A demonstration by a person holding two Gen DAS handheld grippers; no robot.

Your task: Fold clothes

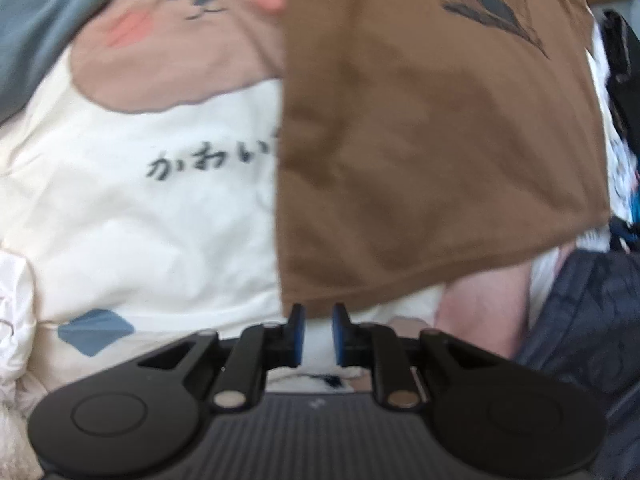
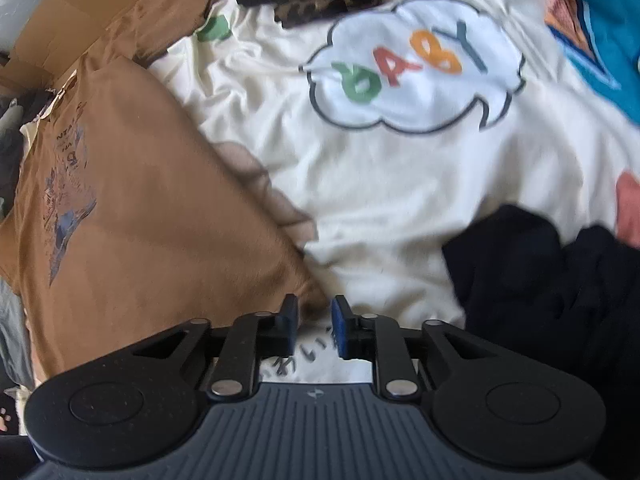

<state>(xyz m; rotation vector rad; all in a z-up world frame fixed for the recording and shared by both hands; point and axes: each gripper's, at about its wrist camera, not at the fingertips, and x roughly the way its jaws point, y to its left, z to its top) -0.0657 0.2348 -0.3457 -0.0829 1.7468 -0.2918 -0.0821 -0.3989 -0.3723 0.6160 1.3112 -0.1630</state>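
Left wrist view: left tool slightly parted, empty, just below brown shirt; bear print visible. Right wrist view: right tool narrowly parted, empty; "BABY" cloud print, black garment shown.

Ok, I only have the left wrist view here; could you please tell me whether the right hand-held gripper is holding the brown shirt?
Observer: No. The right hand-held gripper has its jaws apart; a corner of the brown shirt lies at its tip, unpinched.
Operator: What lies to its right?
Observer: A black garment, heaped on the cream blanket.
Operator: And beyond the shirt?
Observer: An open cardboard box, past the shirt's far edge.
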